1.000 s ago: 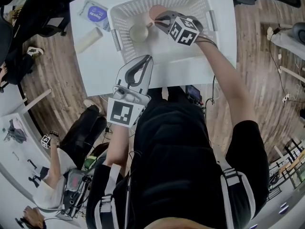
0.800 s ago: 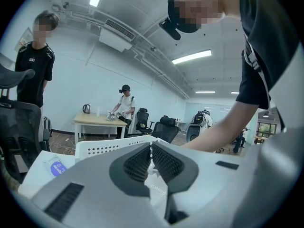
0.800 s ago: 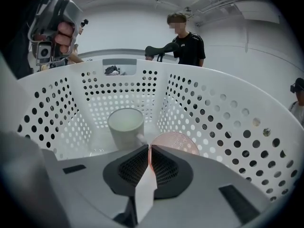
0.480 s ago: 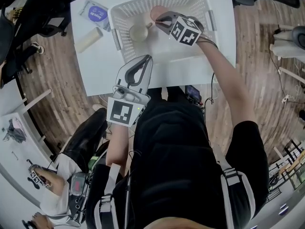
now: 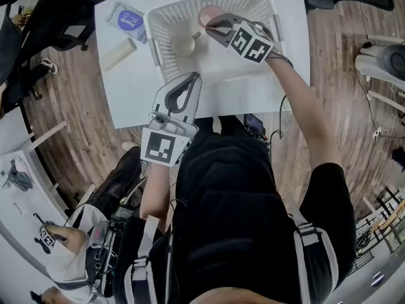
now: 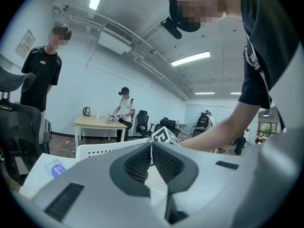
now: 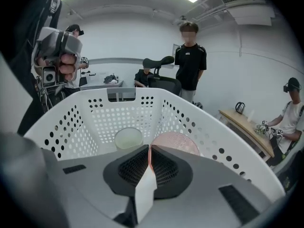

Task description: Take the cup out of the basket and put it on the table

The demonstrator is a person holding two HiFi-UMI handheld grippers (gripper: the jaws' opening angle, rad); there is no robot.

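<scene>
A white perforated basket stands on the white table. Inside it are a pink cup and a pale cream cup. My right gripper reaches into the basket and is shut on the pink cup's rim, the thin wall pinched between its pads. The cream cup stands just left of it, apart from the jaws. My left gripper hovers at the table's near edge outside the basket, shut, with nothing in it.
Left of the basket on the table lie a blue-printed packet and a pale cylinder. The basket's walls rise round the right gripper. Other people stand and sit around the room; one crouches on the wooden floor at lower left.
My right gripper has lifted a little with the pink cup in it. The left gripper has stayed put. The person on the floor at lower left has shifted.
</scene>
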